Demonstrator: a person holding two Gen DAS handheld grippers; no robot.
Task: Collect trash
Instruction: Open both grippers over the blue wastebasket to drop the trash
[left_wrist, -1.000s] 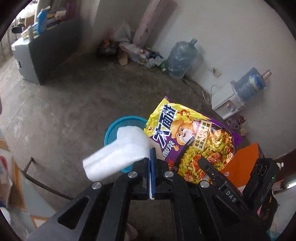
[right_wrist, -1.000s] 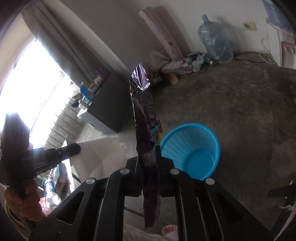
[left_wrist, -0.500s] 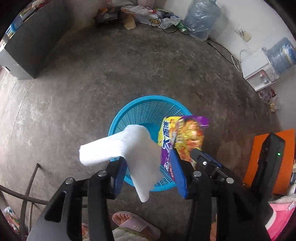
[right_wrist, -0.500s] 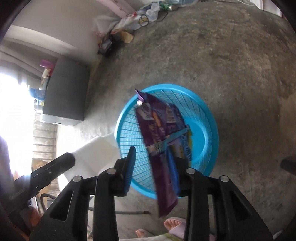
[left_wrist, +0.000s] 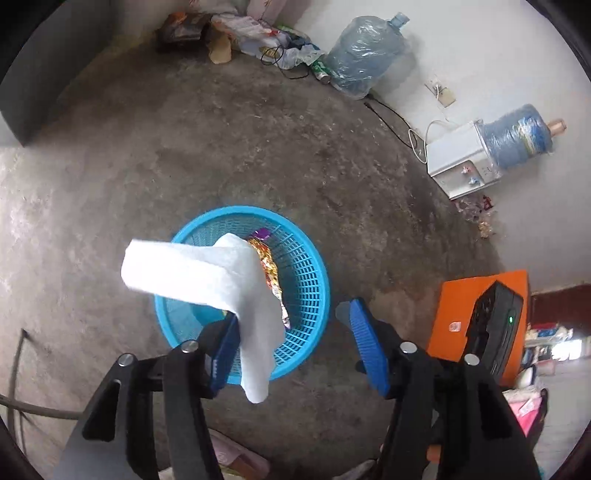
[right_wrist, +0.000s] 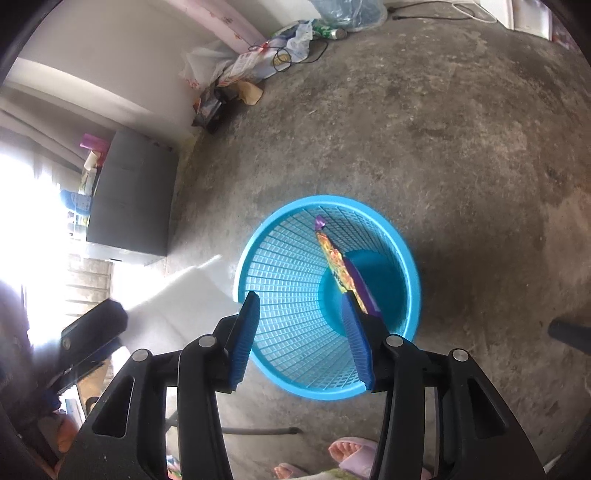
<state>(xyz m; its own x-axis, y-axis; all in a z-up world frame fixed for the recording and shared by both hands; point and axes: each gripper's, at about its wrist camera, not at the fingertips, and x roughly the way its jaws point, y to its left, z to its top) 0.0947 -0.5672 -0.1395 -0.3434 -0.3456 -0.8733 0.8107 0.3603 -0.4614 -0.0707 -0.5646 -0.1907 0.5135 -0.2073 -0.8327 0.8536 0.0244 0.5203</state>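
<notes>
Only the left wrist view showed the white tissue (left_wrist: 207, 280) draped on one pad of the opening left tongs (left_wrist: 291, 343), unpinched, above the blue basket (left_wrist: 314, 291). The right tongs (right_wrist: 301, 334) were spreading, empty; the snack wrapper (right_wrist: 338, 264) lay inside the basket.

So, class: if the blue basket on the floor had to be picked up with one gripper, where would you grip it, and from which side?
Grip the blue basket by its top rim, coming straight down from above with one finger inside and one outside. It stands upright with its mouth open upward, and the rim is a thin solid band, while the body is too wide to span. Choose the side away from the snack wrapper leaning inside.
</notes>
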